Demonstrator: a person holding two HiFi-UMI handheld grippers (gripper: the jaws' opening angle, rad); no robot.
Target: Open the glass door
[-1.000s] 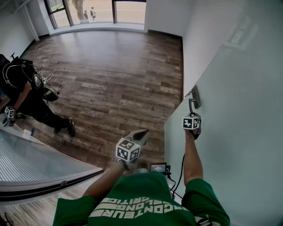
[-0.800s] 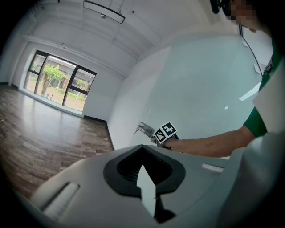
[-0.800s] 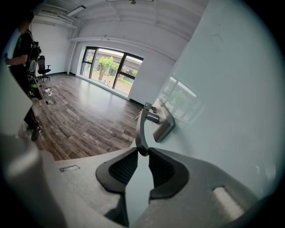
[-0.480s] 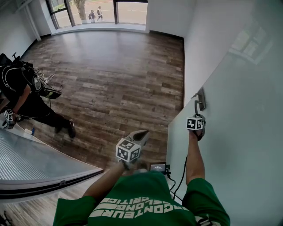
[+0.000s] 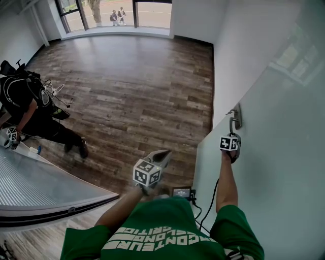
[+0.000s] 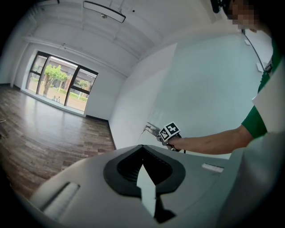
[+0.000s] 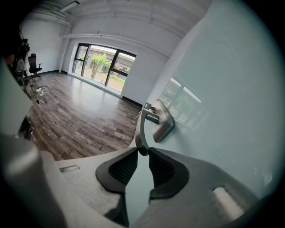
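The frosted glass door fills the right side of the head view, its free edge swung out over the wood floor. A metal lever handle on a plate sits near that edge. My right gripper is shut on the lower end of the handle, with the dark pads pinching it on both sides. The left gripper hangs in front of my chest, away from the door, shut with nothing in it. From the left gripper view, the right gripper shows at the handle.
A person in black crouches on the wood floor at the left. A pale ribbed panel lies at the lower left. A white wall meets the door's far side. Large windows close the room's far end.
The door's free edge and handle have shifted right and down in the head view, and the right gripper has moved with them, still shut on the handle. The left gripper stayed put.
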